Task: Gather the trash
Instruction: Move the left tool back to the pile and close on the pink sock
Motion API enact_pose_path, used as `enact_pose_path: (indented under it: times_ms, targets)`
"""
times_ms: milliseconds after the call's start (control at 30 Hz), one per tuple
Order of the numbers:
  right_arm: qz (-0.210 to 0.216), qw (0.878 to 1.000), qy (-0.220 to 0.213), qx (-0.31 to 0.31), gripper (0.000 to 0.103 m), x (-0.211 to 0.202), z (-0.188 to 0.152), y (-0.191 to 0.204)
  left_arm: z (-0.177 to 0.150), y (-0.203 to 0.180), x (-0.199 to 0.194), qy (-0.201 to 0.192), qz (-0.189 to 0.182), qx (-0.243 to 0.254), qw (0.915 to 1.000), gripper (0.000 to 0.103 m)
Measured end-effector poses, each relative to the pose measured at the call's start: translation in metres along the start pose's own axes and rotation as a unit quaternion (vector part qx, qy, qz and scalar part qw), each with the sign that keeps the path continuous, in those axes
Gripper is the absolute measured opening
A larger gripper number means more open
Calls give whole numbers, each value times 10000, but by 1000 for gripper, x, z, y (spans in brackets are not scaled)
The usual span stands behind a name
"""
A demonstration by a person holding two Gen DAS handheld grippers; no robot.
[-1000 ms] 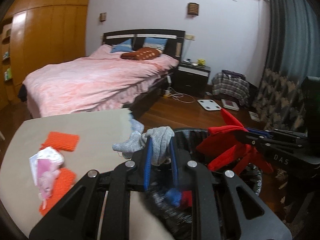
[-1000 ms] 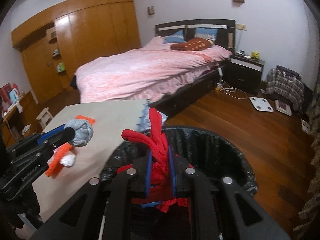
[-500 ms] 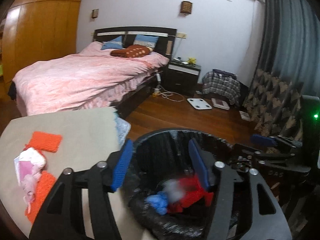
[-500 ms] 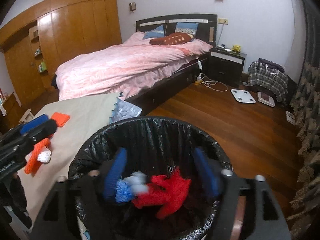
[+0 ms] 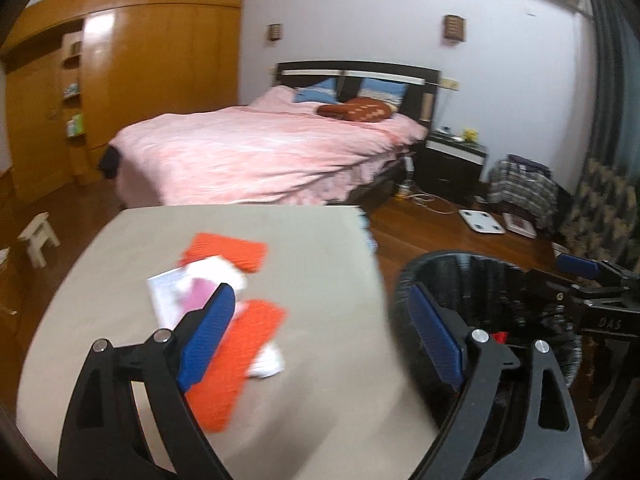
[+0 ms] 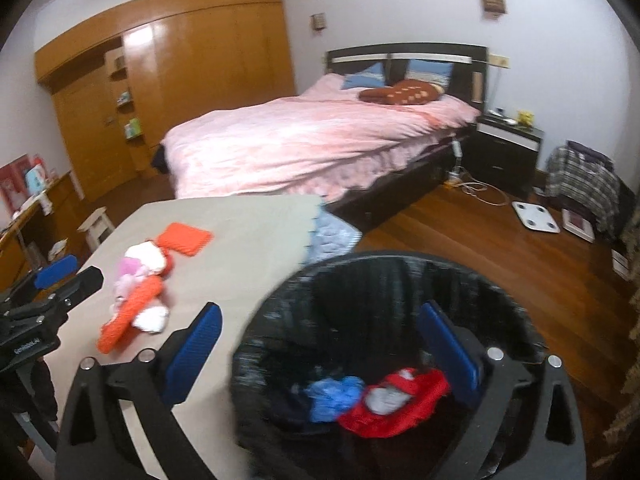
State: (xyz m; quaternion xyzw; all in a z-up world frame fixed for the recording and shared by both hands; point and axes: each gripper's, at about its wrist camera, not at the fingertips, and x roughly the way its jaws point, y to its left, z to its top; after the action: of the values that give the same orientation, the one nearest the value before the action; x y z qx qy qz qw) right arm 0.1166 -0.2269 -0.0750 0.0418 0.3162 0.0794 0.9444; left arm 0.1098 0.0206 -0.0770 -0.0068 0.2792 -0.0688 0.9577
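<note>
A bin lined with a black bag (image 6: 500, 292) (image 5: 452, 268) stands beside the beige table (image 5: 312, 248) (image 6: 248, 240). Inside it lie a red cloth (image 6: 400, 404), a grey sock (image 6: 386, 398) and a blue item (image 6: 332, 394). On the table lie two orange pads (image 5: 228, 250) (image 5: 244, 344) and a pink-and-white packet (image 5: 192, 292), also in the right wrist view (image 6: 140, 264). My left gripper (image 5: 320, 332) is open and empty over the table's right edge. My right gripper (image 6: 320, 356) is open and empty above the bin's left rim.
A pink bed (image 5: 260, 152) fills the back, with a black nightstand (image 5: 452, 168) to its right. A white scale (image 5: 482, 221) and a plaid bag (image 5: 520, 192) lie on the wood floor. A wooden wardrobe (image 5: 120, 92) and a small stool (image 5: 38, 236) are at left.
Both grippers opened and dropped the grey sock and red cloth into the bin. Both then swung left toward the table.
</note>
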Motion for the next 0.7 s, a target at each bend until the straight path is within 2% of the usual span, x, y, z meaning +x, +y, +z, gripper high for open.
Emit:
enact_pose_path:
  times_ms: [200, 300, 500, 700]
  targets:
    - [354, 9991, 20, -212, 97, 20, 4, 41, -6, 47, -9, 12, 523, -186, 9985, 86]
    - [467, 9984, 51, -316, 97, 31, 7, 58, -8, 67, -7, 35, 661, -301, 9974, 86]
    - [534, 9968, 31, -598, 97, 47, 9, 85, -17, 89, -2, 110, 784, -418, 9960, 83]
    - [569, 9957, 59, -724, 96, 67, 10, 102, -23, 92, 21, 261, 695, -400, 9964, 70]
